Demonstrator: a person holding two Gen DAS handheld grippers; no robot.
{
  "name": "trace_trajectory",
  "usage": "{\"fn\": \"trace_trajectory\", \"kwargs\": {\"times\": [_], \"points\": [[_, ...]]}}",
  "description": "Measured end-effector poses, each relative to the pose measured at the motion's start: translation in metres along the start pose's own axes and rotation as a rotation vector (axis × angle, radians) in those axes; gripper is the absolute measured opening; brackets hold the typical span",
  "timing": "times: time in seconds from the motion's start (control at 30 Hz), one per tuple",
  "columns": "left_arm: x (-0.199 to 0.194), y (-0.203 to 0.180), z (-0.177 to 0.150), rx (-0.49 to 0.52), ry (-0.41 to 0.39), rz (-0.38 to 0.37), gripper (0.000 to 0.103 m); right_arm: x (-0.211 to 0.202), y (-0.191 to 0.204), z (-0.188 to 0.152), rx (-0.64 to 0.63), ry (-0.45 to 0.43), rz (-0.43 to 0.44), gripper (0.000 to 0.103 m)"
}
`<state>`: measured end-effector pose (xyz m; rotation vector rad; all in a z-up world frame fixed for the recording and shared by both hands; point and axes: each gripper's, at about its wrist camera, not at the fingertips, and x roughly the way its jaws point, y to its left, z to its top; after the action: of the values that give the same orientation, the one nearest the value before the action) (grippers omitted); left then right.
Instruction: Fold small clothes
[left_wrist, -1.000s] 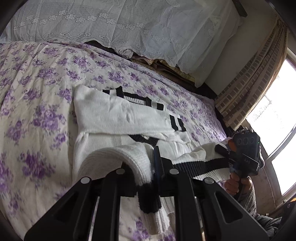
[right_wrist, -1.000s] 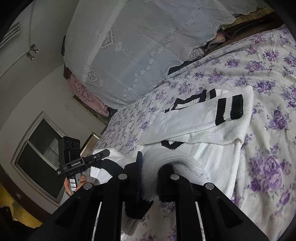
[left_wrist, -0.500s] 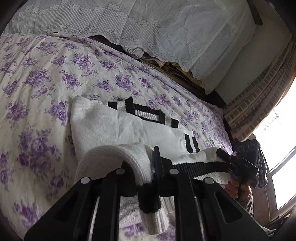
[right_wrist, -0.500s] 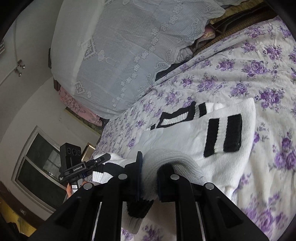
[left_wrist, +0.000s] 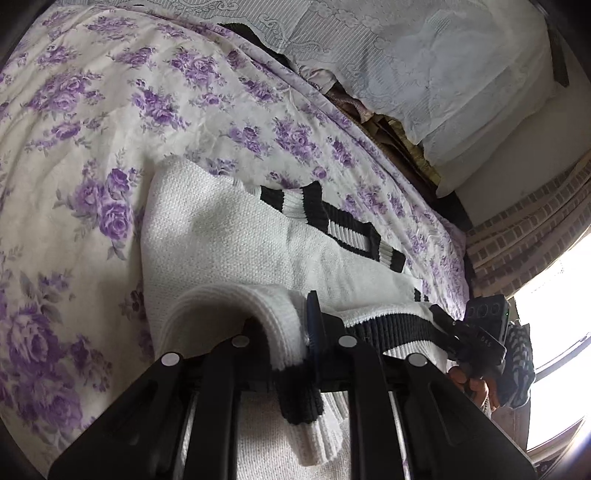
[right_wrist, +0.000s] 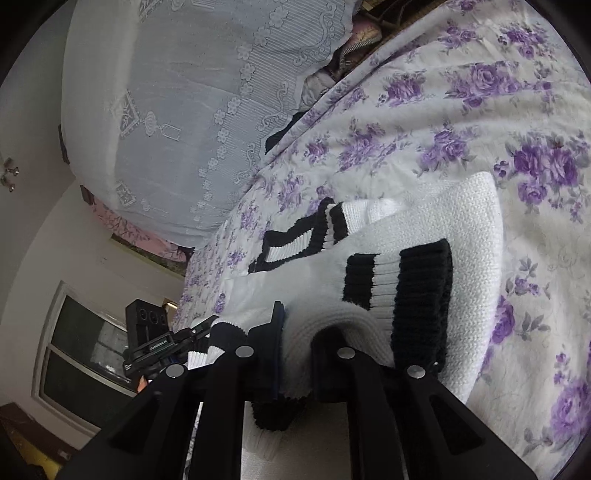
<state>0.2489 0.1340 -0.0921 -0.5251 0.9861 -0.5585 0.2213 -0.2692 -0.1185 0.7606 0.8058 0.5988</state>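
Left wrist view: the left gripper is nipped nearly shut on the ribbed hem of a white knit sweater with black bands, the fabric humped over one finger and a black strip hanging below the jaws. Right wrist view shows the right gripper with the same hem pinched between its fingers; its jaws have just been opening a little, yet the knit is between them and the pads look to be touching it.

The sweater lies on a cream bedsheet printed with purple roses, filling the middle of each frame, its body ahead of and beneath both claws. Its collar end sits toward the upper centre. The lifted hem runs crosswise between the two hands, so each gripper holds one end of that edge, and the already folded body lies straight ahead along the line both point. Neither hand seems nearer to it. I judge the coming move to be laying this hem forward onto the folded part.

Counted: one sweater, two grippers, one sleeve cuff with two black bands lying on top, and one white lace-covered bundle at the top of the frames.
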Motion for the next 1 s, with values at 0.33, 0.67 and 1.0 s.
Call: {"fn": "trace_trajectory", "kwargs": {"times": [0.33, 0.67, 1.0], "points": [[-0.031, -0.009, -0.021, 0.009, -0.033, -0.045, 0.045, -0.029, 0.037, -0.041, -0.098, 0.030, -0.001, 0.057], [-0.018, -0.030, -0.015, 0.045, 0.021, -0.078, 0.056, -0.001, 0.068, -0.031, -0.206, 0.112, 0.036, 0.077], [-0.028, -0.021, 0.028, -0.027, -0.150, 0.009, 0.073, -0.027, 0.024, 0.020, 0.026, -0.165, -0.053, 0.081]]}}
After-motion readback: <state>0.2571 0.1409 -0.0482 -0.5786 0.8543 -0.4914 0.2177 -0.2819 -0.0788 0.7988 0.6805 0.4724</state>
